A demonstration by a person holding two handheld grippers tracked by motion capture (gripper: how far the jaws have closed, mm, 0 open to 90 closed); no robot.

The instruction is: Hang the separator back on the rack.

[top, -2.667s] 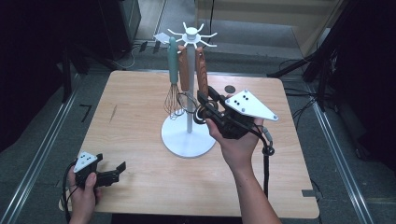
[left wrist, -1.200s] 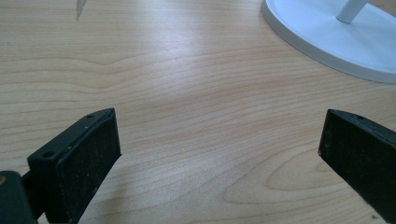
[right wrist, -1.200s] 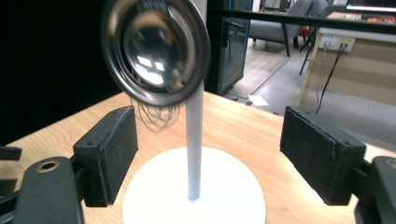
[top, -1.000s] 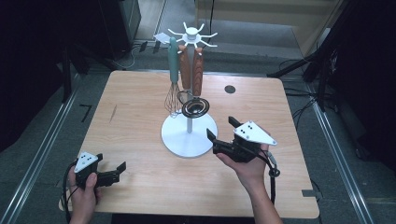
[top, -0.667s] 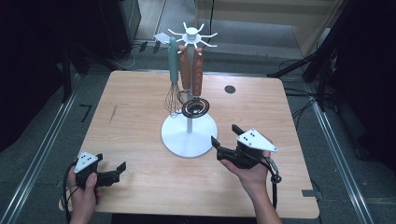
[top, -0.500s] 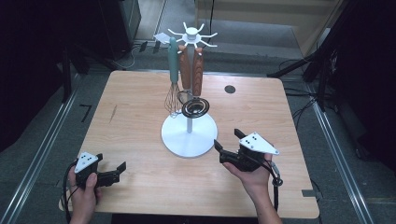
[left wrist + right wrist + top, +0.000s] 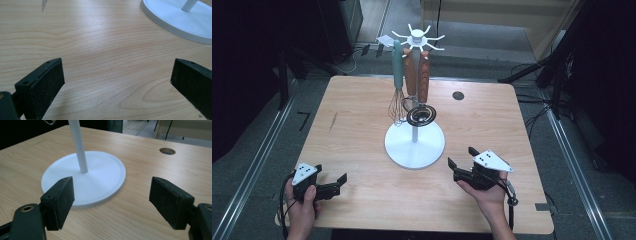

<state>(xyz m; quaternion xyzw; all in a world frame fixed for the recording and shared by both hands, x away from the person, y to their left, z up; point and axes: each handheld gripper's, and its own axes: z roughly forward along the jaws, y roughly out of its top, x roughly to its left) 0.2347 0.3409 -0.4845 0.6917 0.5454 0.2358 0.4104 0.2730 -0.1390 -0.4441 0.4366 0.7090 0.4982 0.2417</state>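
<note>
Dim room, grey floor (image 7: pixel 262 150), metal rails (image 7: pixel 249 175)

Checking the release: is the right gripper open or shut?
Open. The right gripper has its jaws wide apart with nothing between them, near the white stand base.

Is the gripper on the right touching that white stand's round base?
Apart. In the high view, bare wood shows between the right gripper and the white base; the right gripper view shows its open jaws short of the base.

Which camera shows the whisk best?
The high view: the whisk hangs whole from the white stand, teal handle up. The right gripper view catches just a scrap of wire at its top edge; the left gripper view has the stand's base instead.
</note>
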